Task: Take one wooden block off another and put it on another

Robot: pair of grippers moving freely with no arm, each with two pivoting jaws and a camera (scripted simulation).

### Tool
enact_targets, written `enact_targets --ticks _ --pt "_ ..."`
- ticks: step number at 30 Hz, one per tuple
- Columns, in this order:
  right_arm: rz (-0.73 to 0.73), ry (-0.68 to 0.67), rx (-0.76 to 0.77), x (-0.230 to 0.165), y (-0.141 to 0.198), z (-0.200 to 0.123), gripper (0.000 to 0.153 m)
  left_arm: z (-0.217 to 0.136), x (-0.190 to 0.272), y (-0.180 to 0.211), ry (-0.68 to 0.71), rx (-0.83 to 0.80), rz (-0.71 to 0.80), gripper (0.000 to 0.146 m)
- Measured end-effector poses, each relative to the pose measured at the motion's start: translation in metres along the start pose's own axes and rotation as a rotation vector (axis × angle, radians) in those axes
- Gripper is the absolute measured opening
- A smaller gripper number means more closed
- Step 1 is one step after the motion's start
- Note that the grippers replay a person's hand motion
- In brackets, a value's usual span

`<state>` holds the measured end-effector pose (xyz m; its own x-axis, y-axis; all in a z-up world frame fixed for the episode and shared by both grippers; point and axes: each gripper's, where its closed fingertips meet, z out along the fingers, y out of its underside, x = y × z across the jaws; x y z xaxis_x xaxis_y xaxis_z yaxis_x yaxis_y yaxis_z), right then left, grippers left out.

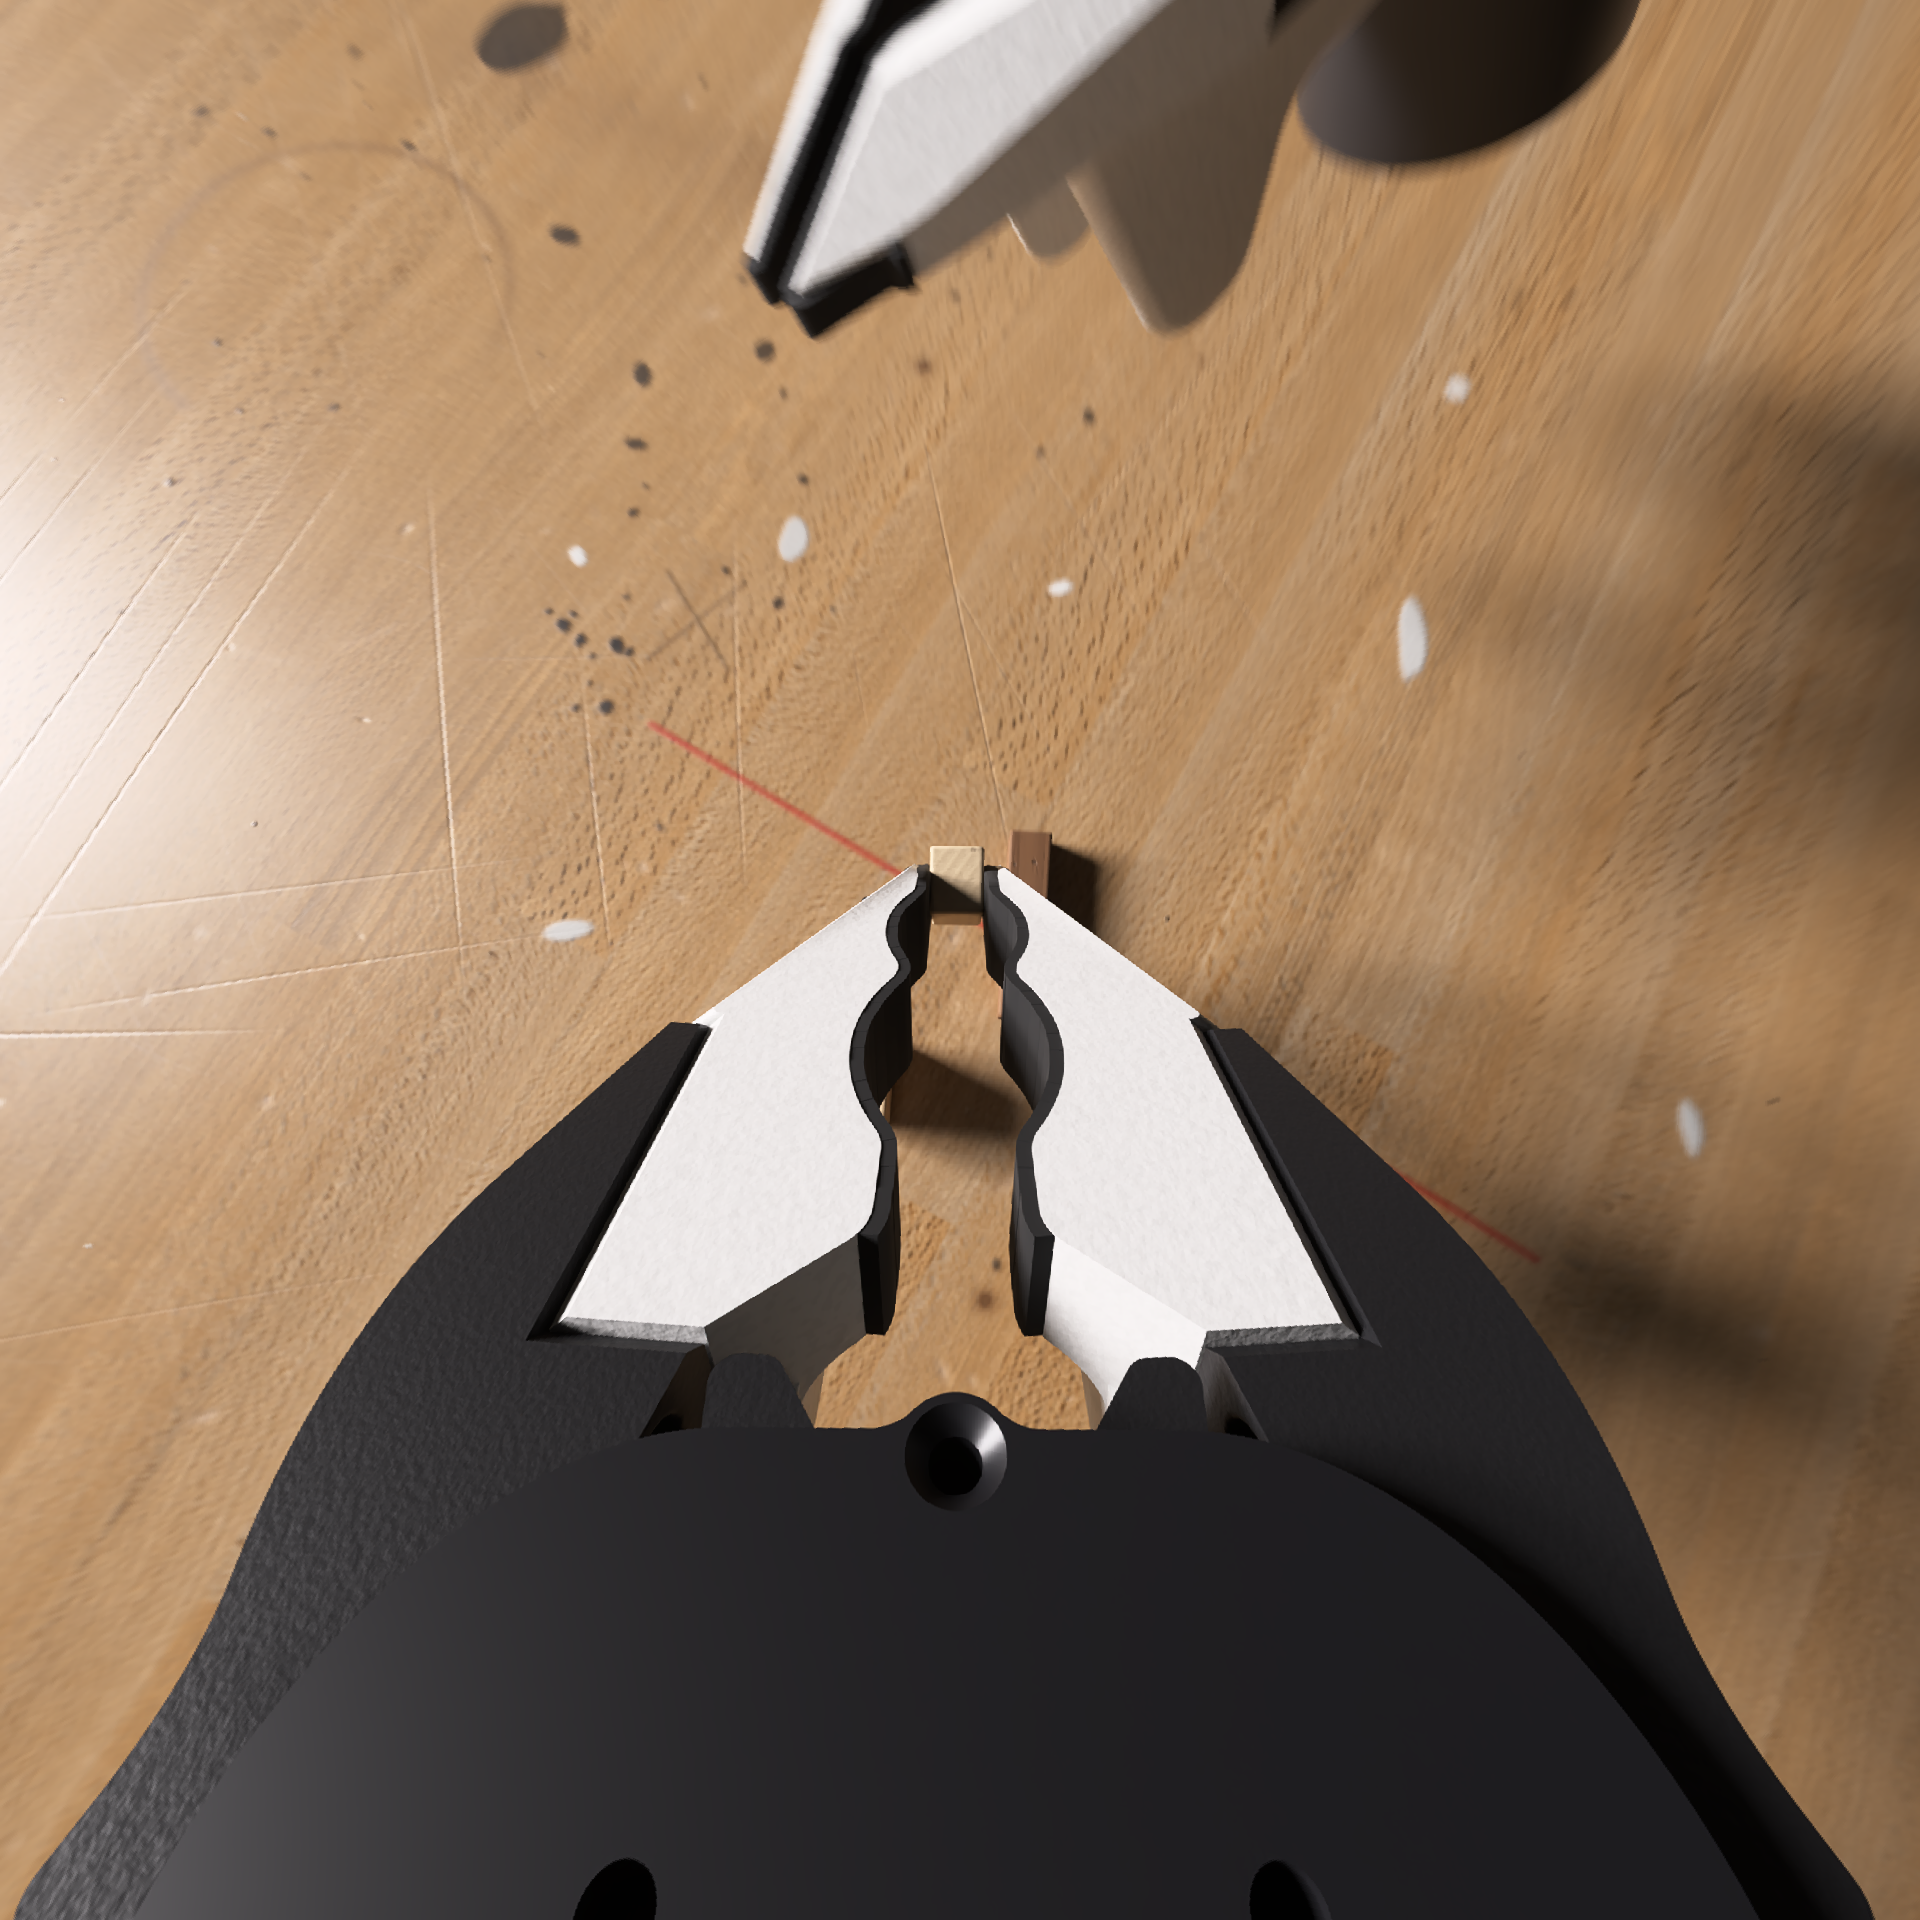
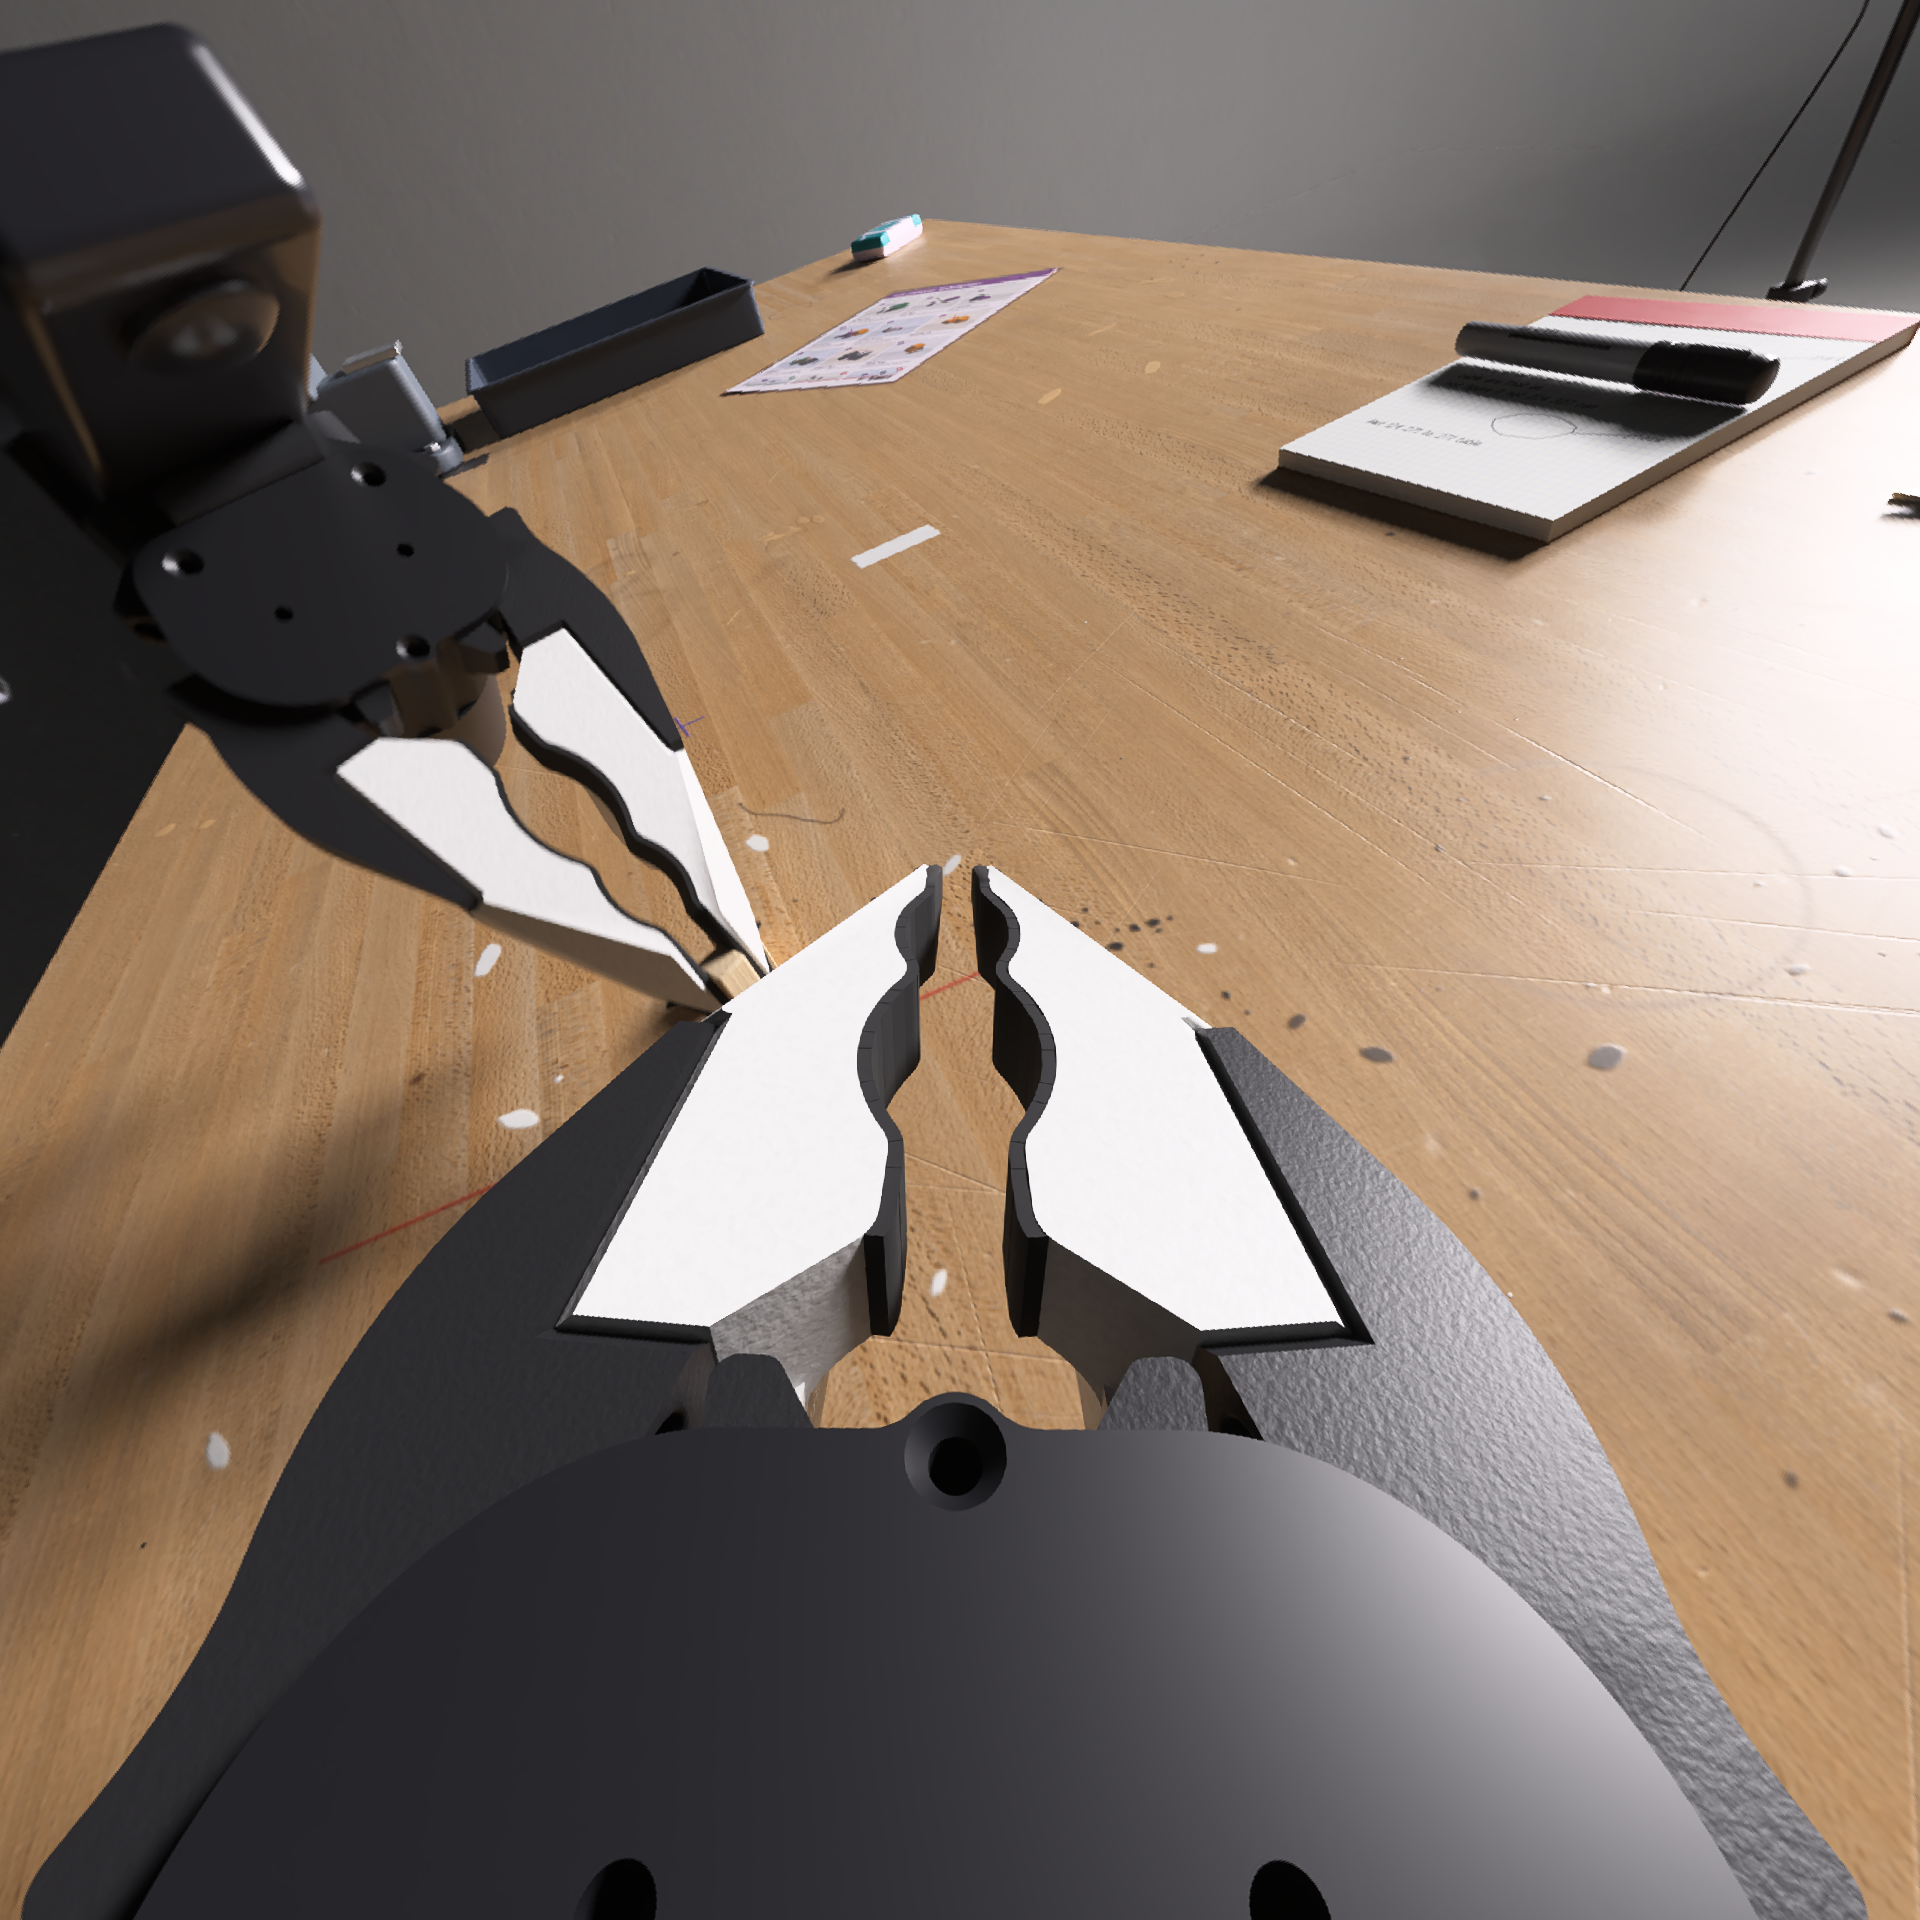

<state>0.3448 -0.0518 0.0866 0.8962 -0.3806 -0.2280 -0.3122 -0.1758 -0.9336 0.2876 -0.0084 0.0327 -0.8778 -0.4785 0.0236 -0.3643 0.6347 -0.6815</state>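
Observation:
My left gripper (image 1: 956, 883) is shut on a small light wooden block (image 1: 956, 871), held at the fingertips low over the wooden table (image 1: 416, 727). A dark brown wooden block (image 1: 1032, 857) stands just to its right, partly hidden by my right-hand finger. In the right wrist view the left gripper (image 2: 740, 977) comes in from the left with the light block (image 2: 732, 971) between its tips. Whether that block rests on another I cannot tell. My right gripper (image 2: 956, 883) is empty with its jaws almost together; it also shows at the top of the left wrist view (image 1: 831, 286).
A notepad (image 2: 1455, 457) with a black marker (image 2: 1621, 364) on it lies at the far right. A dark tray (image 2: 613, 343), a printed sheet (image 2: 894, 327) and an eraser (image 2: 886, 237) lie at the far edge. A thin stand (image 2: 1849, 156) rises at the back right.

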Motion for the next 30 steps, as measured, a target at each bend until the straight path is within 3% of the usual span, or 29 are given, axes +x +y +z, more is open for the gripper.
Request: enact_targets --ticks 4,6,11,14,16,18,30 --pt "0.005 0.003 0.001 0.001 0.000 0.000 0.006 -0.016 -0.006 -0.009 0.088 0.152 -0.147 0.009" --pt "0.006 0.005 -0.002 0.002 0.001 0.000 0.006 -0.020 -0.006 -0.004 0.110 0.170 -0.144 0.009" --pt "-0.004 0.006 -0.026 0.001 0.005 0.003 0.006 -0.018 -0.016 0.028 0.005 0.000 0.100 0.009" --pt "-0.003 0.007 -0.033 0.001 0.006 0.003 0.006 -0.018 -0.015 0.029 0.032 -0.029 0.033 0.010" --pt "0.003 0.006 -0.030 0.002 0.006 0.003 0.005 -0.016 -0.015 0.030 0.047 -0.030 0.000 0.030" --pt "0.009 0.004 -0.032 0.002 0.006 0.003 0.005 -0.015 -0.016 0.032 0.025 -0.037 0.011 0.039" --pt "0.009 -0.003 -0.046 0.001 0.009 0.004 0.006 -0.009 -0.008 0.027 -0.035 -0.059 0.030 0.040"
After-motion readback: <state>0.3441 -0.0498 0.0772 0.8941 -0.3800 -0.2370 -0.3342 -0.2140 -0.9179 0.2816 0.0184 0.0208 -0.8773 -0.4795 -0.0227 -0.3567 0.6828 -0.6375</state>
